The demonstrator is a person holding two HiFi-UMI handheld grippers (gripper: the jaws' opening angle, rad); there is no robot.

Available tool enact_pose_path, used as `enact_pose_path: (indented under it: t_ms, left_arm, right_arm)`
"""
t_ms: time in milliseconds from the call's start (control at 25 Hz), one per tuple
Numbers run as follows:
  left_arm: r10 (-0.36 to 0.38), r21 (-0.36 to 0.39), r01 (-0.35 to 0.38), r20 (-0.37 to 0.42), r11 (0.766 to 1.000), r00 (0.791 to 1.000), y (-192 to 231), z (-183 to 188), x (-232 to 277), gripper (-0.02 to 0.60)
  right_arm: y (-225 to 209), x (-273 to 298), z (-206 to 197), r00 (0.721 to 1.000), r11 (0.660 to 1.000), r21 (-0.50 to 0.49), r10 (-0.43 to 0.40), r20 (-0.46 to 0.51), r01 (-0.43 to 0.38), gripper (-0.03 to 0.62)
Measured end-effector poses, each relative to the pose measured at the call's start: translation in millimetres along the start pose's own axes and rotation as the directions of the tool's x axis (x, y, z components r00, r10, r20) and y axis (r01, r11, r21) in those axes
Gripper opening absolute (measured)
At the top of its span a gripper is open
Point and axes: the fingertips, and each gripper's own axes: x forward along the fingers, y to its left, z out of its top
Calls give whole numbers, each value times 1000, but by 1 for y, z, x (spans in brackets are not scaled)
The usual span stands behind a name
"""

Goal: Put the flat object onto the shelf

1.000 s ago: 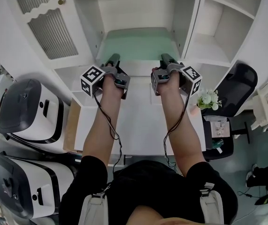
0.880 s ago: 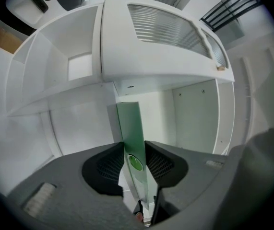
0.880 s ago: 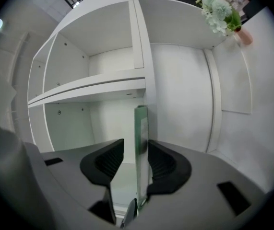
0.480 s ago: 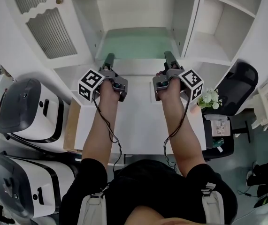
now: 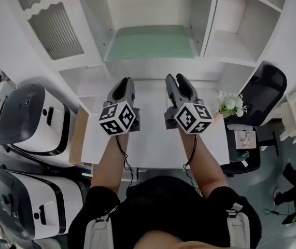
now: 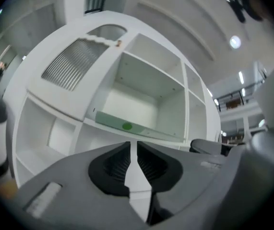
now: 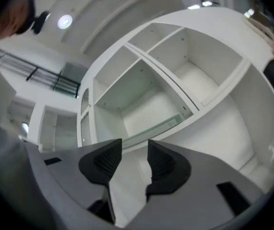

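Observation:
The flat object, a pale green sheet [image 5: 150, 43], lies on the floor of the middle shelf compartment [image 5: 153, 69]; its front edge shows in the left gripper view [image 6: 127, 125] and the right gripper view [image 7: 156, 128]. Both grippers hang over the white table [image 5: 153, 139], short of the shelf and apart from the sheet. My left gripper [image 5: 123, 84] [image 6: 133, 145] is closing, with only a thin gap left and nothing in it. My right gripper [image 5: 178, 82] [image 7: 134, 145] is closing too, with a wider gap and nothing in it.
A cabinet door with ribbed glass [image 5: 49, 25] stands open at the upper left. Two white-and-black machines [image 5: 28, 121] sit left of the table, beside a cardboard box [image 5: 78, 136]. A small flower bunch [image 5: 229, 107] and a black chair [image 5: 264, 95] are at the right.
Both grippers have drawn back from the shelf's front edge to above the table. The green sheet stays on the shelf, free of both.

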Motion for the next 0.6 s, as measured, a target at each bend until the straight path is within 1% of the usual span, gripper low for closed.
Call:
enact_pose_path:
  t_ms: [40,80,120,200,320,400,480,600]
  left_arm:
    - [6,92,-6,6,996,1000,-6,-5,-6,39]
    - [13,166,-15,14,986,1000,-10,-9,-12,32]
    - [18,220,-22,19,975,1000,-14,-14,-18,27]
    - [24,280,-29,18,960,1000,-19,-25,-31,20]
    - [28,327,-27,1,945,1000,-22,-40,-52,15]
    - [31,336,-26,-10,942,999,-22,-48,-67,15]
    - [31,337,-21,-25,941,999,-22,-57,-81,15]
    - [37,341,-15,-57,940,998,-24,-72,-92,15]
  right_arm:
    - [3,-6,-9,1000,996,-94,-7,-9,6,151]
    - [4,-13,-17,1000,985,-170,-20,-10,18,120]
    - [4,-19,-24,999,972,-234,-36,-6,33,89]
    - [4,-32,-34,998,940,-335,-66,1,62,34]
    - [4,-50,-45,995,904,-417,-99,2,91,0]
    - [5,-62,-54,994,894,-439,-112,-15,94,-2]
    - [6,-73,-63,993,895,-437,-116,-33,90,-2]
    - [7,-83,-73,991,906,-413,-126,-51,94,-2]
